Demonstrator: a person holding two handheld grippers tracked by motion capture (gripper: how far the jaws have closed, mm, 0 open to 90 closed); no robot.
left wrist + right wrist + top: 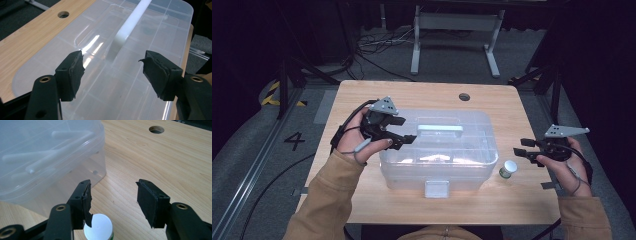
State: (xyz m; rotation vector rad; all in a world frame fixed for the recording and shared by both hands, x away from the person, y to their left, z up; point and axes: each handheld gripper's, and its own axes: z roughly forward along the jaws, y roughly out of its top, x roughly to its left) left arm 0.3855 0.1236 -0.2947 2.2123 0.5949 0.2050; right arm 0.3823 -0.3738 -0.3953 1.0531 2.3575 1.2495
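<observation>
The left gripper's fingers stand wide apart, empty, above the clear lidded box. The right gripper's fingers gape empty above the table, a white-capped bottle just beneath its left finger.

The left gripper hangs with jaws spread over the clear plastic bin (white handle beyond).
</observation>
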